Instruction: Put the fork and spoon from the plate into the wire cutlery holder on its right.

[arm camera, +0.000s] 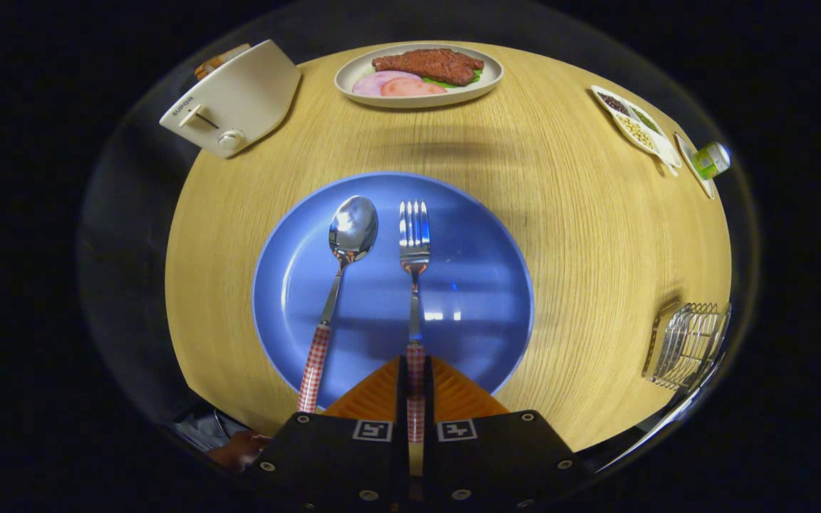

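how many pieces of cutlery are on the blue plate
2. The spoon lies on the blue plate, left of the tongs. The fork lies beside it, its checked handle clamped between the tongs' closed fingers. None looks hidden.

Before my tongs (416, 377) I count one fork (415, 246), one spoon (350, 231), one blue plate (482, 285), one wire cutlery holder (688, 343), one toaster (236, 100), and one food plate (417, 96).

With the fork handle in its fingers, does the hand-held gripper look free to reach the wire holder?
Probably yes. The hand-held gripper is shut on the fork handle over the blue plate; bare table lies between it and the wire cutlery holder to the right.
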`<state>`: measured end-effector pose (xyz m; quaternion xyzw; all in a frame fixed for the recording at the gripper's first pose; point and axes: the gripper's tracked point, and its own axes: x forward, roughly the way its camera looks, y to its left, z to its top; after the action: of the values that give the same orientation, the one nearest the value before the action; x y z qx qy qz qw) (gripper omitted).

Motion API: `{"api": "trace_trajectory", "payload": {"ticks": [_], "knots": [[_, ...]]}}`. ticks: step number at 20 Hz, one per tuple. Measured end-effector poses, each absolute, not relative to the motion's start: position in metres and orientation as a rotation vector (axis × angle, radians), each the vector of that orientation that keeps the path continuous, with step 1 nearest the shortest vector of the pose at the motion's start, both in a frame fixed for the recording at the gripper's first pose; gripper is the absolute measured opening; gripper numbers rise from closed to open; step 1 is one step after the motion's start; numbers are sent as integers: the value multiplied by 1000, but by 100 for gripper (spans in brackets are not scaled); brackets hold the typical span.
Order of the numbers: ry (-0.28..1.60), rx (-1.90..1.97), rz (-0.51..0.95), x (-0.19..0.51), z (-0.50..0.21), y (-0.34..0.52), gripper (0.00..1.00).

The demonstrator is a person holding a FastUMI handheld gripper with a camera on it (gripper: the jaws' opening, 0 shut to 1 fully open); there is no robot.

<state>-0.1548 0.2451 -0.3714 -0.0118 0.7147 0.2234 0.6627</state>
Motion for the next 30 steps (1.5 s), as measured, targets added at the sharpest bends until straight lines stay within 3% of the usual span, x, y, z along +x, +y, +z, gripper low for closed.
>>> {"api": "trace_trajectory", "payload": {"ticks": [7, 15, 21, 30], "knots": [[1502, 63, 488, -132, -331, 199, 8], [1486, 20, 402, -121, -294, 70, 9], [1574, -58, 378, -119, -288, -17, 8], [1825, -188, 539, -136, -296, -76, 8]]}}
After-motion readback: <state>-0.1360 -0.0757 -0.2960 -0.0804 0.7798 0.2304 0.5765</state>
